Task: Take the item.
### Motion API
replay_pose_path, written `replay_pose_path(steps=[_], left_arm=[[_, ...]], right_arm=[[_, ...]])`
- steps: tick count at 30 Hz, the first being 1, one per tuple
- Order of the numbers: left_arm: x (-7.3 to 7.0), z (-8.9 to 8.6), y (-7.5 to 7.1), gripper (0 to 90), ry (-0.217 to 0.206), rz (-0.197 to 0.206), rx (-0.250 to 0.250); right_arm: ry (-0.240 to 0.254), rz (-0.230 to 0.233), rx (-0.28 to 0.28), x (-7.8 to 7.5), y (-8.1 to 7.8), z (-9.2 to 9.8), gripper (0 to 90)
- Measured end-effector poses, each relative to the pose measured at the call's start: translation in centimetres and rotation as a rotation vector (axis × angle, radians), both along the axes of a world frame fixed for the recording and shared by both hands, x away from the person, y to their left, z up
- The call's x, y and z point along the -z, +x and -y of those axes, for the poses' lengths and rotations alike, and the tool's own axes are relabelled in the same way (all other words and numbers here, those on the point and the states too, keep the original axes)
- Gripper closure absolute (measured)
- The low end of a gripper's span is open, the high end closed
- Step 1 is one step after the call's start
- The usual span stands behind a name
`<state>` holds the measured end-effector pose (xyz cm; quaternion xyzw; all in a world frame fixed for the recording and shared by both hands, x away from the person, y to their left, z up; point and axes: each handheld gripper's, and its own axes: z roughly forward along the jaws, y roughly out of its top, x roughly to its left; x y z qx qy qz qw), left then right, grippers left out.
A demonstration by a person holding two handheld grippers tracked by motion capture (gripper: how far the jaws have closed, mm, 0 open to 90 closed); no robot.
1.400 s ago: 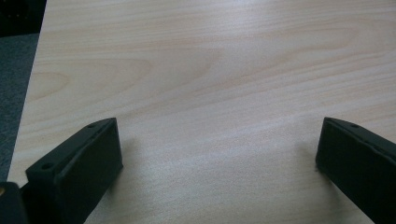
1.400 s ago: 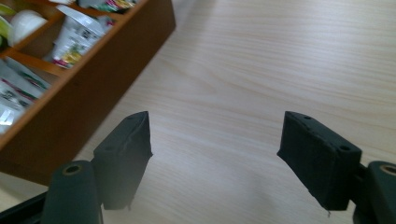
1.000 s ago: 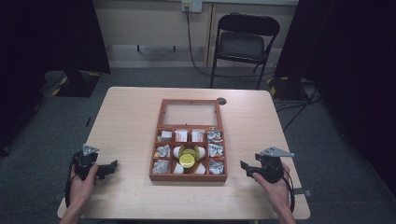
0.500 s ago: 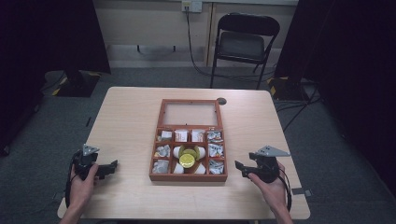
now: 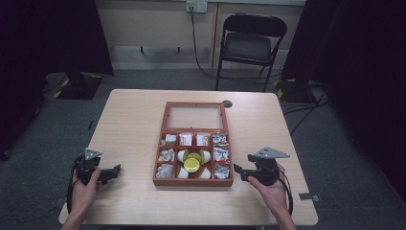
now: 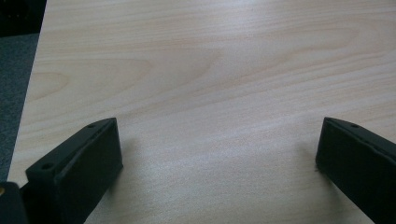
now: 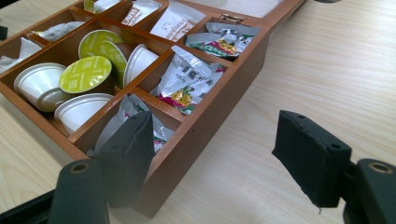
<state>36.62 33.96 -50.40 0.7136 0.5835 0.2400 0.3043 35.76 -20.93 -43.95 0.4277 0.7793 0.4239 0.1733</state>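
With both jaw pairs parted and empty, the right gripper (image 7: 210, 154) is held just beside the wooden box (image 5: 193, 180) at mid-table, the left gripper (image 5: 98, 172) well apart; the near wall might be knocked, perhaps spilling pods (image 7: 85, 73).

One wooden box (image 5: 193, 181) sits on one table (image 5: 129, 124), one folding chair (image 5: 250, 44) at twelve o'clock. Inside the box: two yellow-lidded pods (image 7: 86, 73), three white cups (image 7: 38, 85), roughly nine packets (image 7: 186, 79), though that tally is unsure. Two grippers, left (image 5: 114, 171) and right (image 5: 238, 171).
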Motion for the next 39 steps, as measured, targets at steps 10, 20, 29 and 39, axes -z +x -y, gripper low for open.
replay_pose_path(steps=[10,20,29,39], left_arm=[[0.0,0.0,0.0,0.0,0.000,0.000,0.000],[0.0,0.0,0.0,0.0,0.000,0.000,0.000],[0.0,0.0,0.0,0.0,0.001,0.000,0.000],[0.0,0.0,0.0,0.0,0.000,0.000,-0.001]], right_arm=[[-0.003,0.004,-0.040,-0.8,1.0,-1.4,28.6],[0.019,0.007,-0.102,-1.0,1.5,-3.6,31.6],[0.016,0.003,-0.133,-0.6,1.6,-5.0,35.0],[-0.008,0.012,-0.194,-0.2,1.7,-7.0,38.8]])
